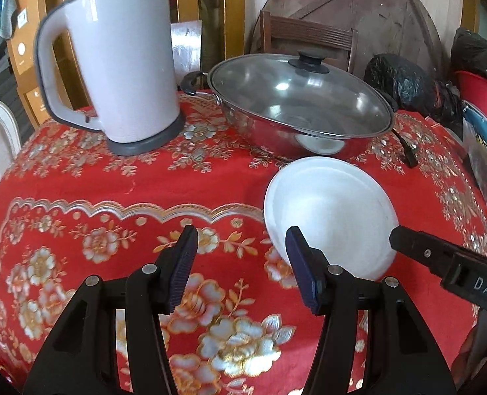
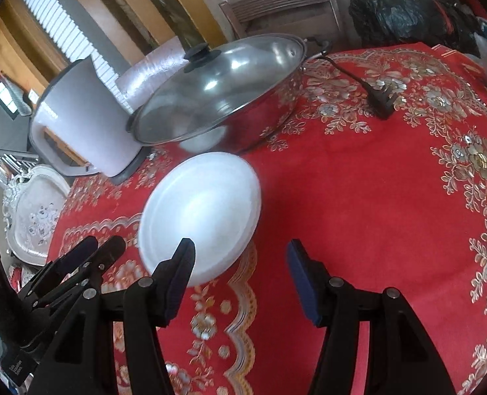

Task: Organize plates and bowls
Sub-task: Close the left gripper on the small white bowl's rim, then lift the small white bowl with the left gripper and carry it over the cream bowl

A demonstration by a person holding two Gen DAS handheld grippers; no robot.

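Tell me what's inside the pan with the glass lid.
Through the glass lid the steel pan looks empty: only bare metal and reflections show. Glare hides part of the bottom, so something small there can't be ruled out.

Both wrist views look down close over the table (image 1: 95,181), sharing the white plate (image 1: 332,217).

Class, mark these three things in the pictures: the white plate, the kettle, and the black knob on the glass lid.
white plate (image 1: 332,210): left wrist view, on its shallow centre.
kettle (image 1: 128,59): left wrist view, on the side of its pale body.
black knob (image 2: 197,56): right wrist view, on top of the knob.
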